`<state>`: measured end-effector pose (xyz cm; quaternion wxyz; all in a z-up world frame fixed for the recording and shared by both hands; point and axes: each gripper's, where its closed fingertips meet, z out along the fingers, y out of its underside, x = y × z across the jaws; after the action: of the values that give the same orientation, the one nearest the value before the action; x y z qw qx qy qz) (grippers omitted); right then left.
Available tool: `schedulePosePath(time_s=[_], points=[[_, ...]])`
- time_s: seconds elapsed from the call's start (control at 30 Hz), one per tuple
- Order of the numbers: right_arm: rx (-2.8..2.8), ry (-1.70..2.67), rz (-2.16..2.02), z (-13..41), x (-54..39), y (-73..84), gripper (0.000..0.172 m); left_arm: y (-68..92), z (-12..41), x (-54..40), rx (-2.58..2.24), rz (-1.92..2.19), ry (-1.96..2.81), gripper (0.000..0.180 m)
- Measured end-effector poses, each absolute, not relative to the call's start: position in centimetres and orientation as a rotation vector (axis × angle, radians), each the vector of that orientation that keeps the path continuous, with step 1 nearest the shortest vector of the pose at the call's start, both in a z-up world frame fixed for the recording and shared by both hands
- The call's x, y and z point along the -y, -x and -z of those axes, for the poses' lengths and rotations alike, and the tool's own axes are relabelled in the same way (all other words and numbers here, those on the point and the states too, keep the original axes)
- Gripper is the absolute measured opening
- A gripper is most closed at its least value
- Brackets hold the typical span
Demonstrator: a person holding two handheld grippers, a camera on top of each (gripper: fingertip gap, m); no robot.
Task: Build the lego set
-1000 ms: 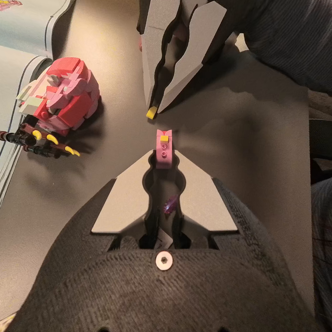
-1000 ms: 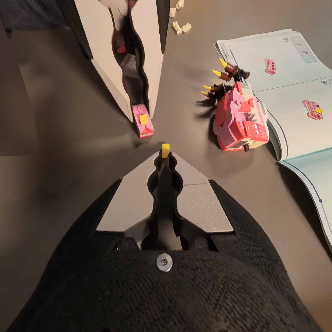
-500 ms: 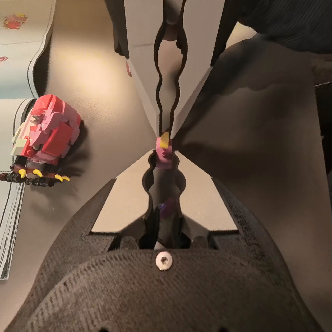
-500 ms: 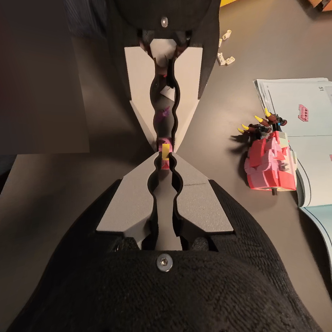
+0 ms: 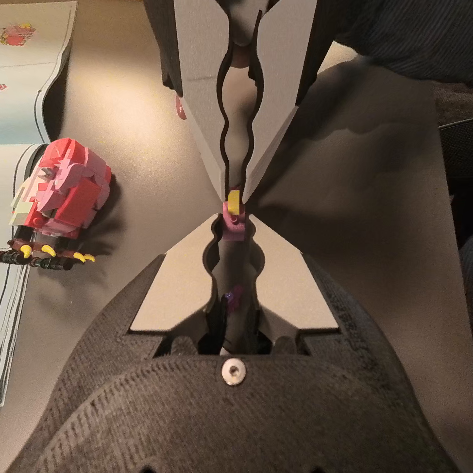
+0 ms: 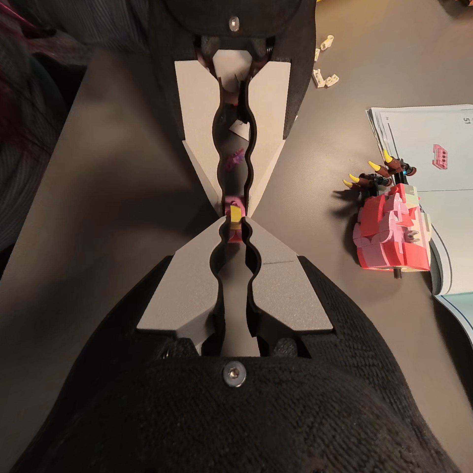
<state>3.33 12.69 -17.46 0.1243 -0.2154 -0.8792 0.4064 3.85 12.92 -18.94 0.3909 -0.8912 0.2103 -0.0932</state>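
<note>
Grey table (image 6: pixel 128 179); open instruction booklet (image 6: pixel 435 133) at its edge. Red-and-pink brick model (image 6: pixel 391 230) with yellow claws lies against the booklet. Left gripper (image 5: pixel 233 222) clamped on a pink brick piece (image 5: pixel 231 227). Right gripper (image 6: pixel 235 220) clamped on a small yellow piece (image 6: pixel 235 213), touching the pink one, tip to tip. 4 white bricks (image 6: pixel 325 76) lie beyond.

Open booklet (image 6: pixel 458 143) cut by the frame edge — pink brick piece's (image 5: pixel 232 227) flanks behind claw tips.
</note>
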Motion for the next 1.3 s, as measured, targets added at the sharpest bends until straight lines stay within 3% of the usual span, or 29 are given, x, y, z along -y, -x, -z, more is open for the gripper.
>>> schedulePosePath(time_s=[0.43, 0.67, 0.9, 1.3], points=[[2.450, 0.677, -1.222, 16.3, -14.2, -2.4, 0.023, -3.2, 19.1, -13.0, -0.486, 0.235, 2.278, 0.016], [1.915, 0.720, -1.180, 11.3, -19.5, 1.9, 0.031, -2.2, 18.0, -13.4, -0.338, 0.313, 2.238, 0.016], [1.302, 0.785, -1.050, 5.2, -27.0, 2.3, 0.032, -1.8, 17.6, -13.4, -0.315, 0.309, 2.224, 0.016], [1.211, 0.827, -1.083, 4.4, -28.2, 1.8, 0.031, -1.5, 17.7, -13.4, -0.296, 0.310, 2.225, 0.016]])
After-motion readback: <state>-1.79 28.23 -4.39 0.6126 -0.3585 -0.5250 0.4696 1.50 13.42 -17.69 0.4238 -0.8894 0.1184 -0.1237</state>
